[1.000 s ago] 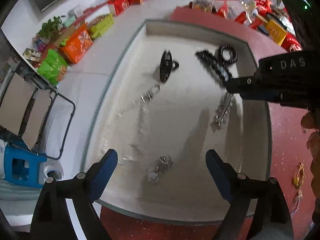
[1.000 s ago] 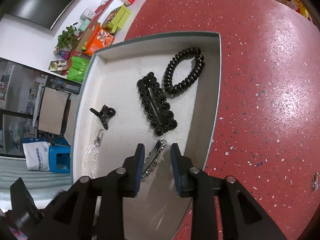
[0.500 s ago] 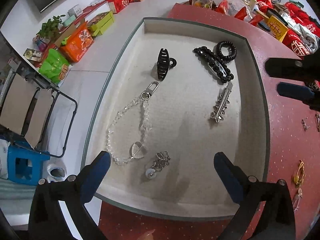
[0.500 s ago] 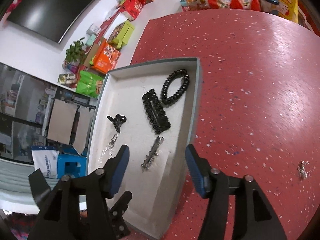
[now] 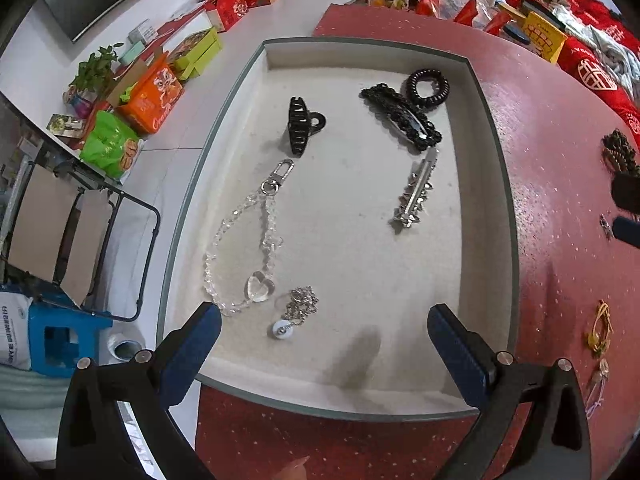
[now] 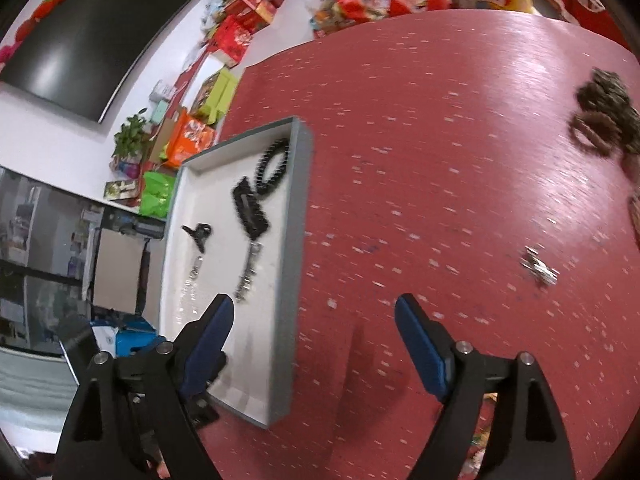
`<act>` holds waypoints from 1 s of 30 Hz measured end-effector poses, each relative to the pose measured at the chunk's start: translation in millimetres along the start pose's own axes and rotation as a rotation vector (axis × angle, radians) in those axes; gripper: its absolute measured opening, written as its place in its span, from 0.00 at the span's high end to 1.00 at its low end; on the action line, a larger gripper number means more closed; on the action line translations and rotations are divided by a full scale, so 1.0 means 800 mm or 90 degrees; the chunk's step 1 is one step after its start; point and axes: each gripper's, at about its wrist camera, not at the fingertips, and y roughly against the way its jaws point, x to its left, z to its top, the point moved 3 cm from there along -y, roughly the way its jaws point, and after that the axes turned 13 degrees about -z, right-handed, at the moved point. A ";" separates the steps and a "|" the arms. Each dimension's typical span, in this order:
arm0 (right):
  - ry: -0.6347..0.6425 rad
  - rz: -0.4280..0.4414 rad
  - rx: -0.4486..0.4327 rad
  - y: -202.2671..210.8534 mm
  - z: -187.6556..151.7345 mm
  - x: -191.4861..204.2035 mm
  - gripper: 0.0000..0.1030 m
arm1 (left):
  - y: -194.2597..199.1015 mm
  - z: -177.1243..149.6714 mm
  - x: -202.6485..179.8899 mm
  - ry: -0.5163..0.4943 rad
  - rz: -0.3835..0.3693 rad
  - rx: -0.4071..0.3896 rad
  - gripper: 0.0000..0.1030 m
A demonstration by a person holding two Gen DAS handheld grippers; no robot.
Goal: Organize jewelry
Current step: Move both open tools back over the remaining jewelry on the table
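A grey-rimmed tray [image 5: 506, 216] with a pale lining holds a black claw clip [image 5: 299, 126], a clear bead chain with a heart [image 5: 256, 256], a small silver chain [image 5: 298, 310], a spiked silver clip [image 5: 416, 192], a black beaded barrette [image 5: 402, 116] and a black coil tie [image 5: 427, 88]. My left gripper [image 5: 324, 344] hangs wide open over the tray's near end, empty. My right gripper [image 6: 314, 336] is over the red table beside the tray [image 6: 294, 240]; its jaws are opening with nothing between them. A small silver piece [image 6: 538, 268] and dark beads [image 6: 600, 120] lie further right.
Yellow and pale trinkets [image 5: 600, 328] lie on the red speckled table [image 5: 560, 160] right of the tray. Red packets and boxes [image 5: 540, 36] crowd the table's far edge. Boxes, a plant and a blue stool [image 5: 52, 340] stand on the floor to the left.
My right gripper let go of the spiked silver clip in the tray, opened and swung right and up onto the red table. My left gripper opened a little wider and stayed put.
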 end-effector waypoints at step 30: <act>-0.104 -0.112 0.013 0.046 -0.118 -0.184 0.16 | 0.035 0.017 -0.169 -0.151 -0.098 -0.001 0.00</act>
